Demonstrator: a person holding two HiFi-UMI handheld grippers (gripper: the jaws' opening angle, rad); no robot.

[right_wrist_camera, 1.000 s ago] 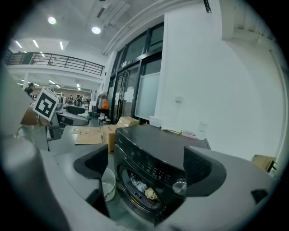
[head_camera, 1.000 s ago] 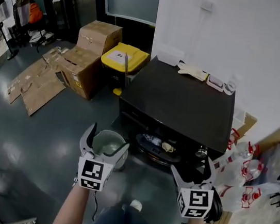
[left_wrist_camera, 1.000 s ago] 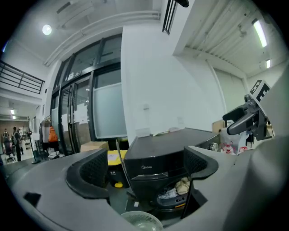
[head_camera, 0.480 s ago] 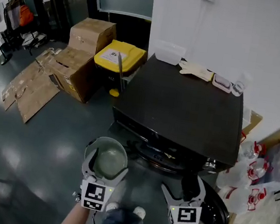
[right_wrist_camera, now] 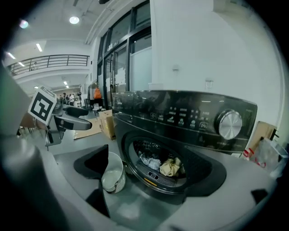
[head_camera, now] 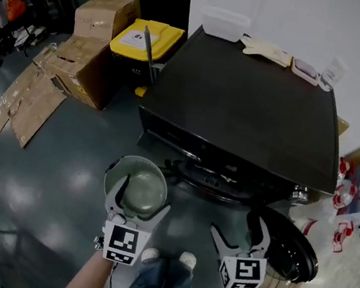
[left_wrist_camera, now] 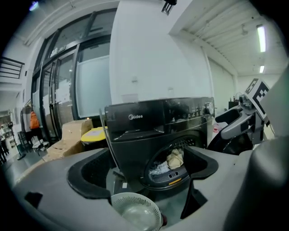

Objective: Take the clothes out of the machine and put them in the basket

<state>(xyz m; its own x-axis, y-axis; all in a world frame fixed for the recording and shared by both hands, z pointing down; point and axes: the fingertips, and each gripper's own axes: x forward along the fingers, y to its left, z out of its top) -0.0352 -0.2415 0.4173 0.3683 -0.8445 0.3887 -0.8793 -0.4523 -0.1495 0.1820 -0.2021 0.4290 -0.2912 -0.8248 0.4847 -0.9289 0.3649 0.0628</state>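
**Approach to the open drum, nothing yet grasped.** Over the last second the head view has closed in on the machine (head_camera: 245, 109): its dark top now fills the middle of the frame, and the drum mouth has slid almost out of sight under the front edge. Both tools have stayed low in the frame, level with each other. By this reading the person has stepped up to the front, and the first reach into the drum is still to come.

The left tool (head_camera: 136, 206) has its jaws spread and carries nothing. The right tool (head_camera: 239, 233) is likewise spread and empty, and the drum opening shows between its jaws, well ahead.

The clothes (right_wrist_camera: 171, 167) are still inside the drum — a beige bundle beside a paler crumpled piece, just behind the lip. The basket (head_camera: 140, 184), pale, round and empty, stands on the floor (head_camera: 64, 156) just left of the opening and under the left tool.

The round door (head_camera: 292, 247) hangs open to the right, close by the right tool, and may crowd a reach from that side. The rim of the opening must also be cleared.

Farther off are cardboard boxes (head_camera: 92, 33) and a yellow-lidded bin (head_camera: 145, 37) at the left, plastic bags (head_camera: 353, 199) at the right, and a few small items on the machine's top by the wall — none lies between tools and drum.
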